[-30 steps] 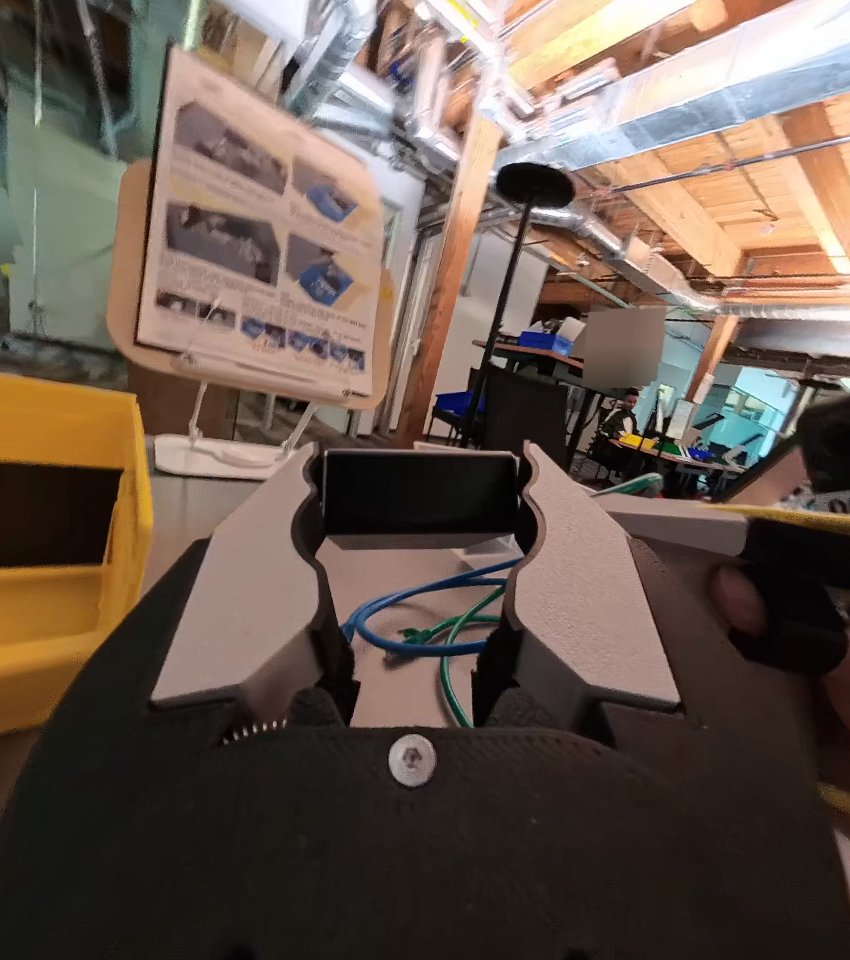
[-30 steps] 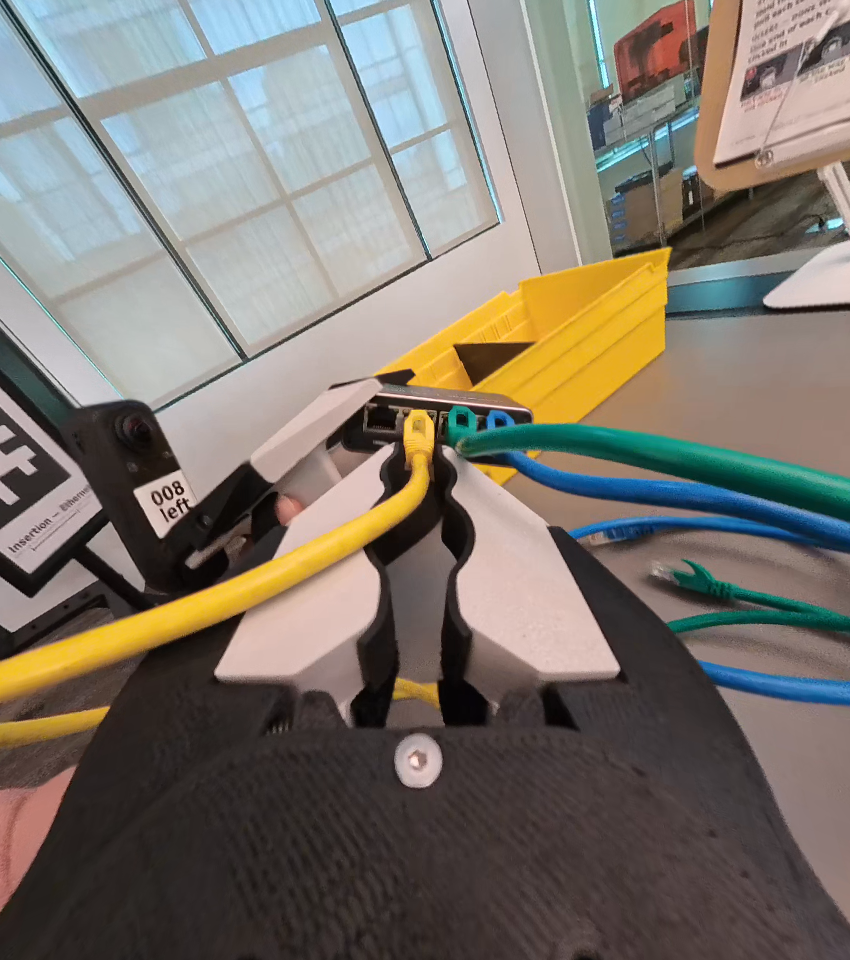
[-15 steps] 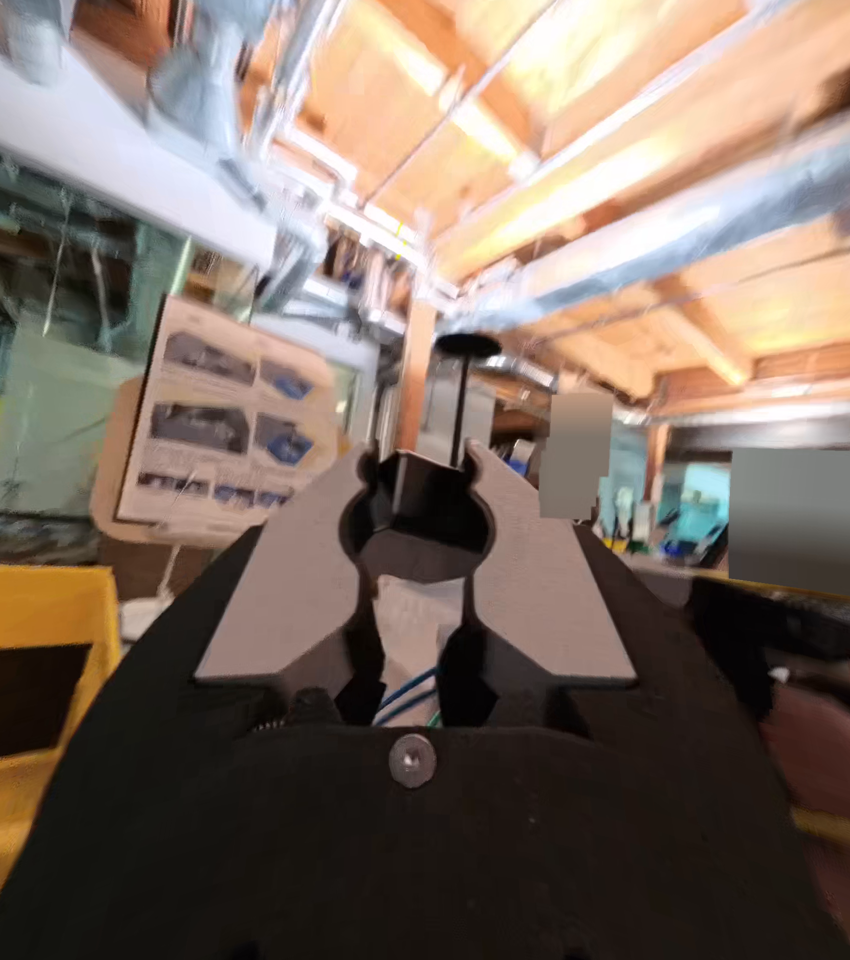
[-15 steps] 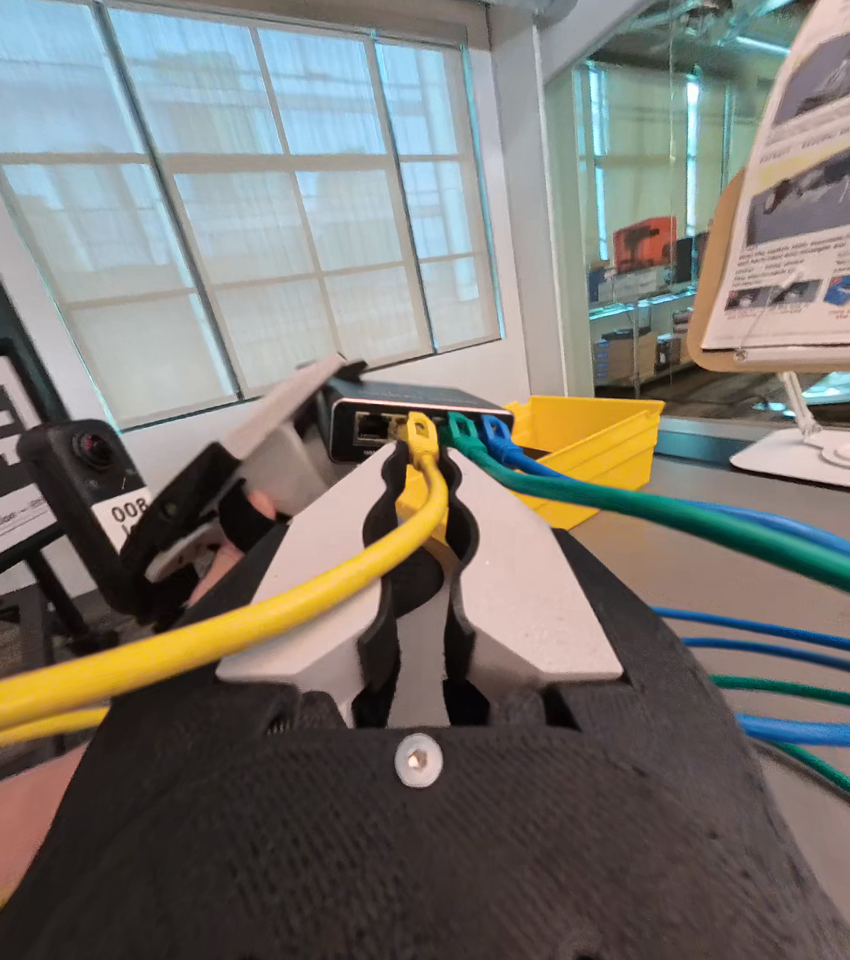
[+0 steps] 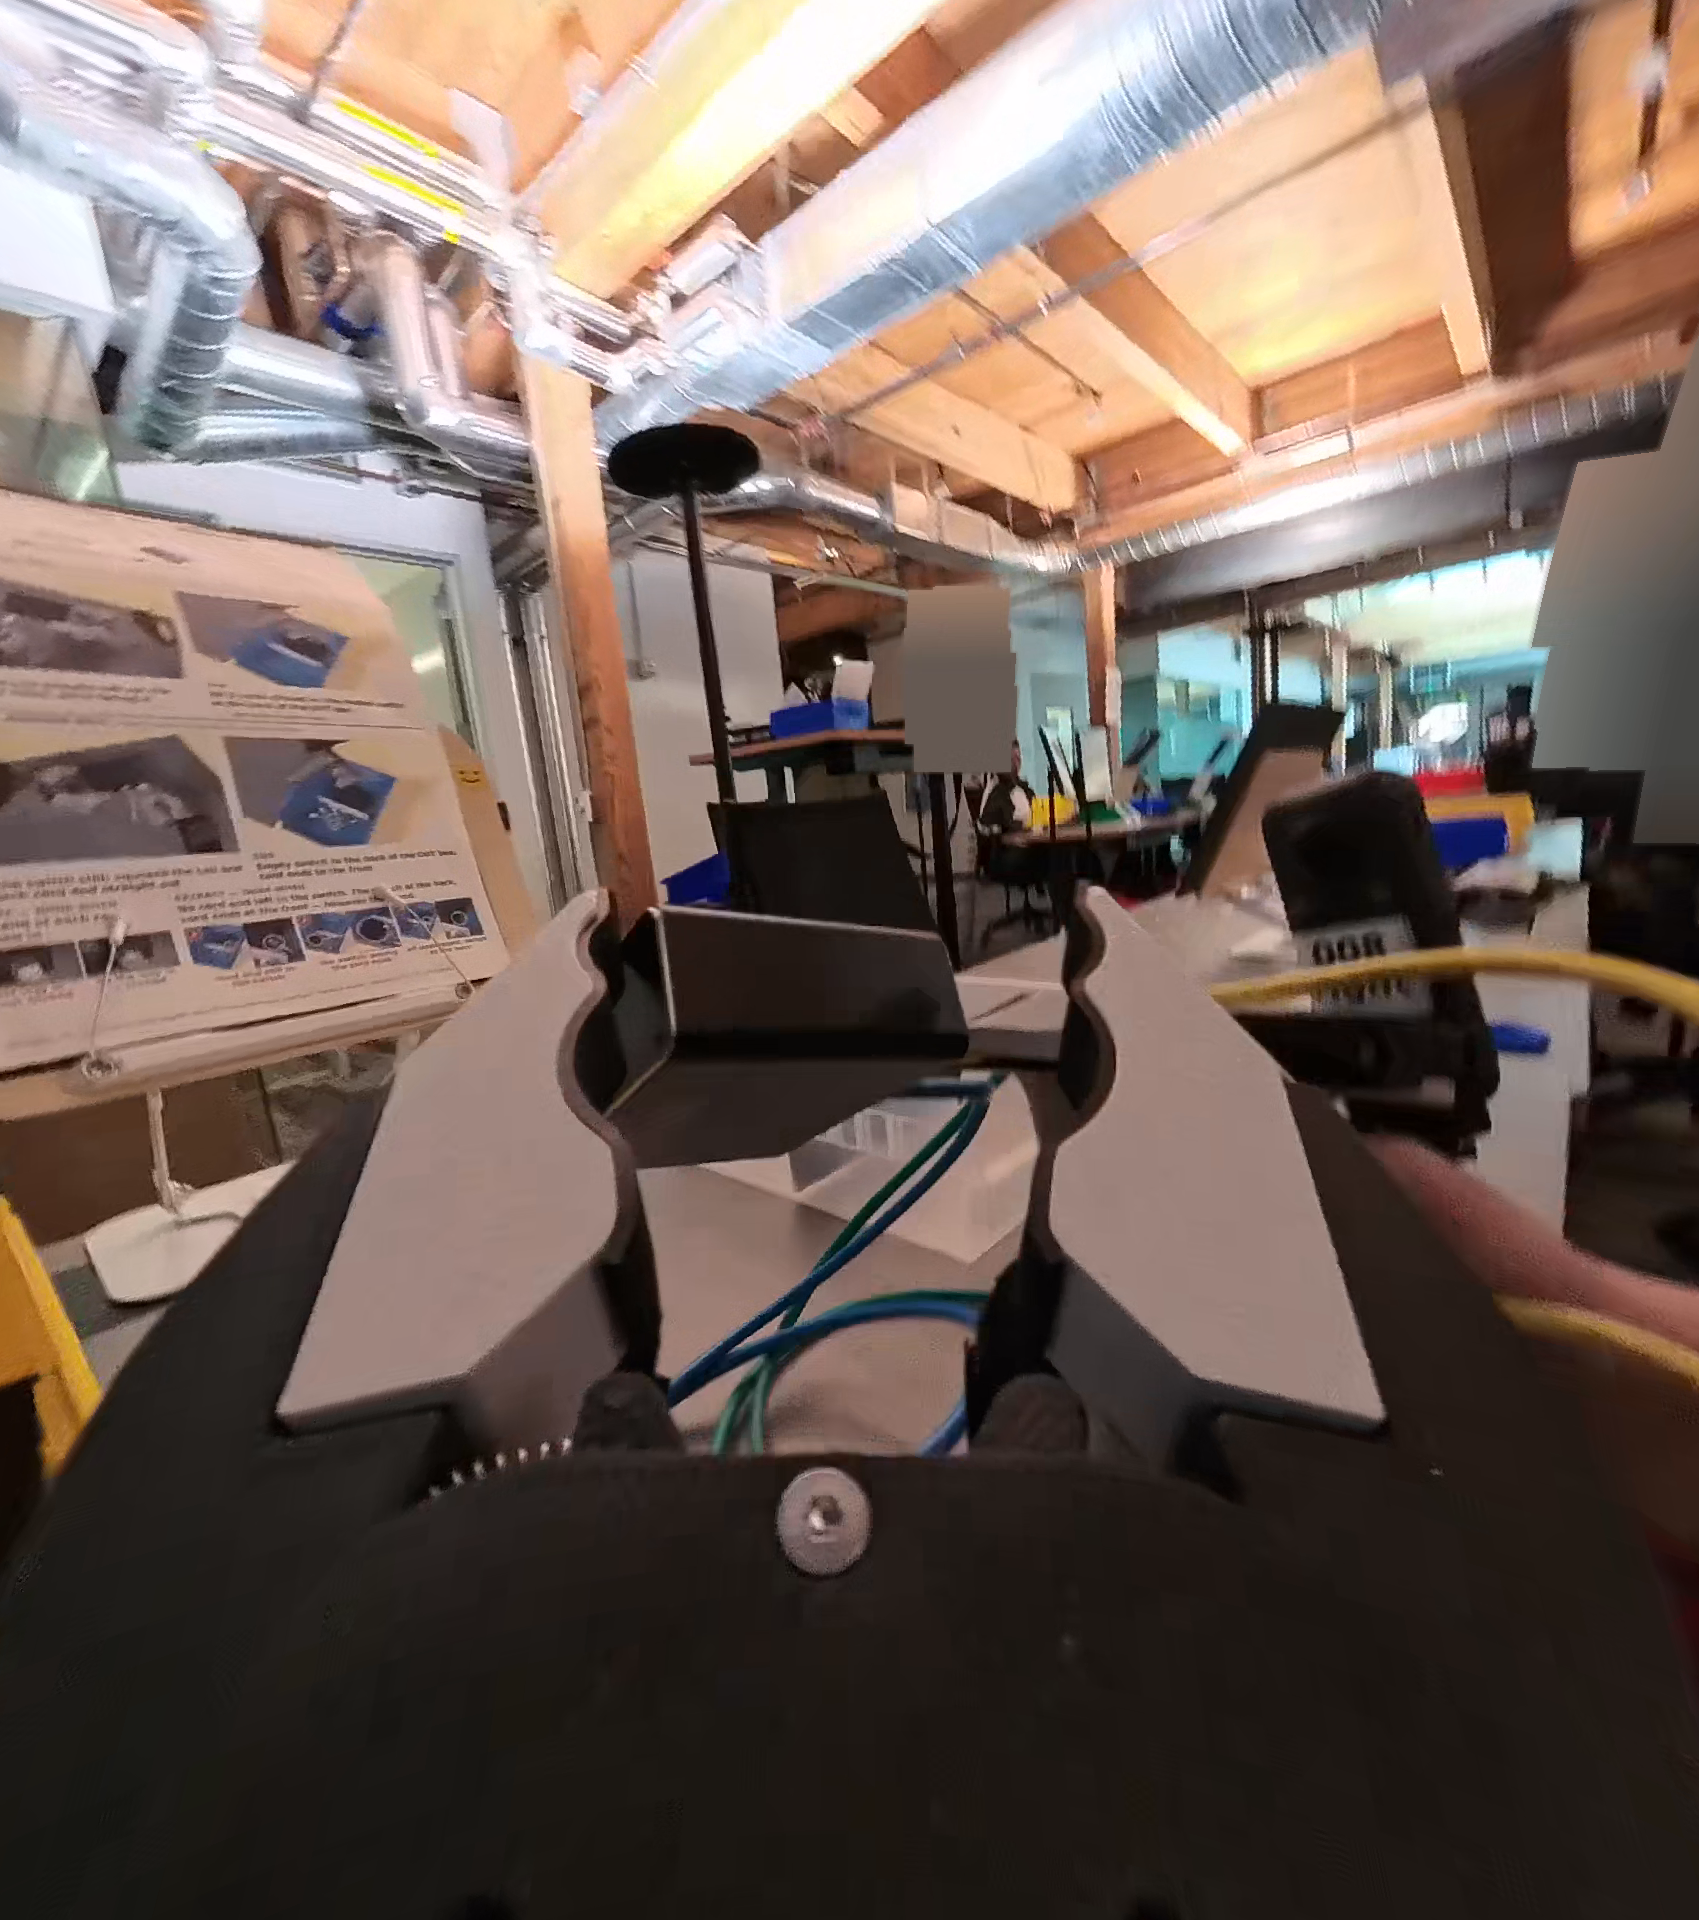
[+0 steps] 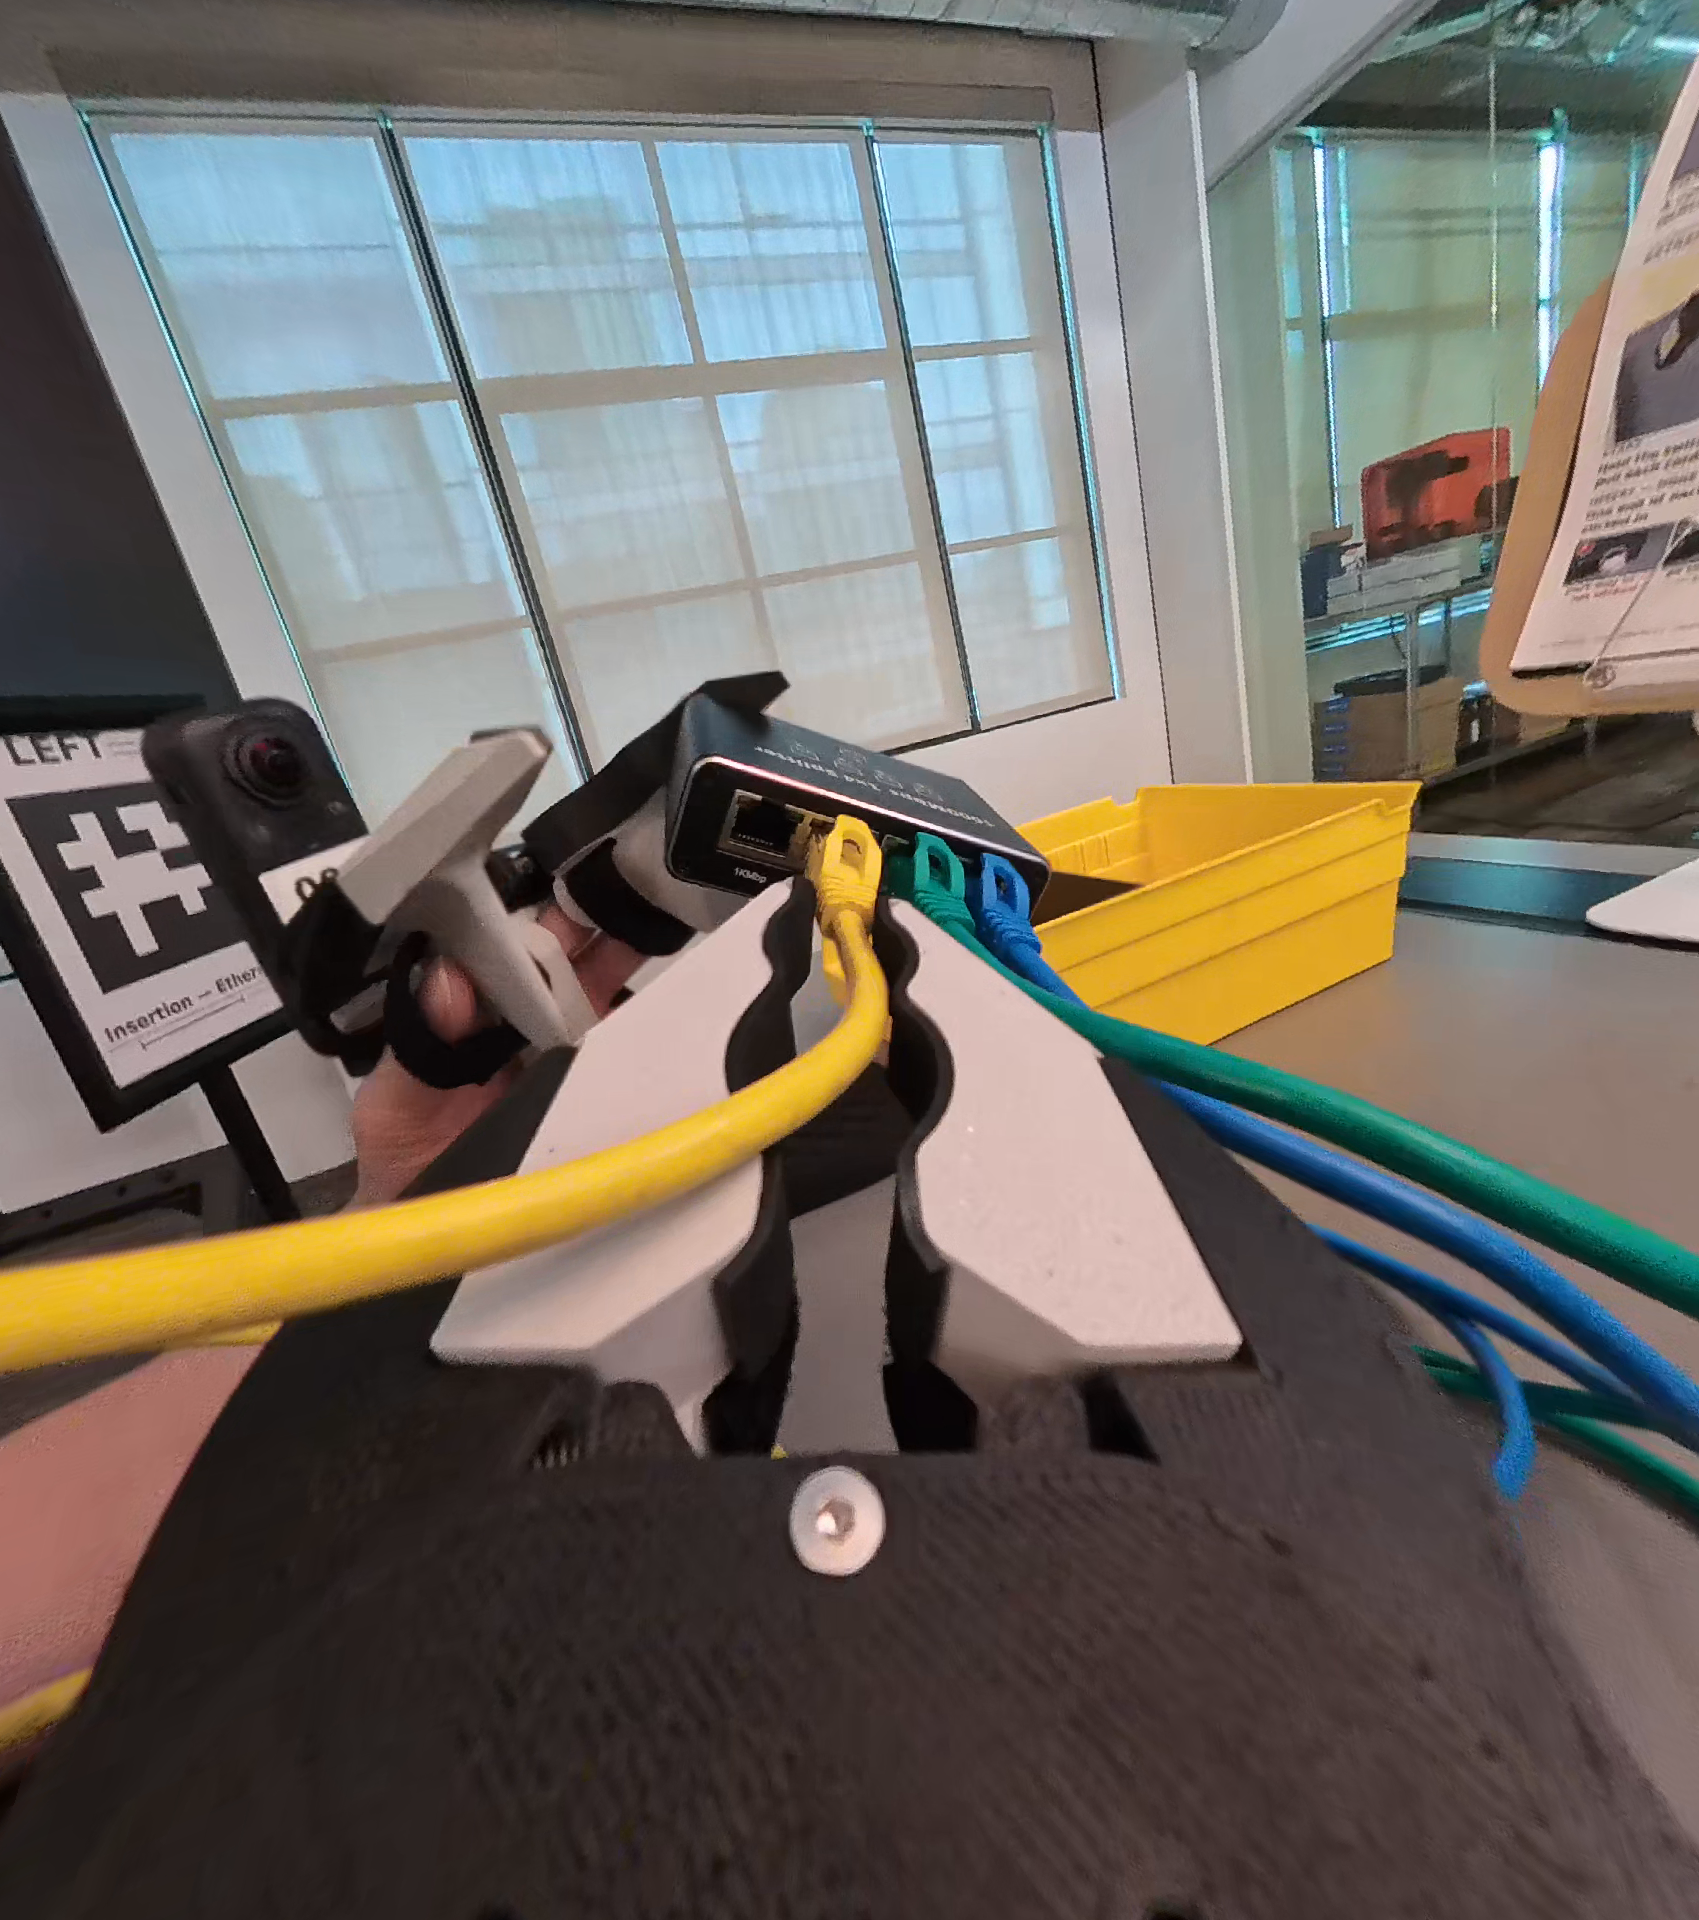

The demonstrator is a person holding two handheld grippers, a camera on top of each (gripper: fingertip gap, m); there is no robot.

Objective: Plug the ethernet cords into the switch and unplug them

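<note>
The black switch [image 6: 855,790] is up off the table, tilted, with a yellow plug [image 6: 845,862], a green plug [image 6: 933,878] and a blue plug [image 6: 1001,904] in its ports. My right gripper [image 6: 840,914] is shut on the yellow cord [image 6: 616,1174] just behind its plug. In the left wrist view the switch [image 5: 783,997] sits turned between the wide-apart jaws of my left gripper [image 5: 840,914]. Its left end rests in the left finger's notch, and a gap shows at the right finger.
A yellow bin [image 6: 1240,883] stands on the grey table [image 6: 1551,1039] behind the switch. An instruction board on a white stand [image 5: 170,810] is at the back. A marker sign on a stand [image 6: 128,894] is off the table's left. Loose blue and green cords [image 5: 824,1320] lie below. About 6 centimetres separates my left fingertips from my right.
The left jaws narrowed, then opened wider, and the switch turned between them. Both grippers rose with the switch. The right gripper kept its hold on the yellow cord.
</note>
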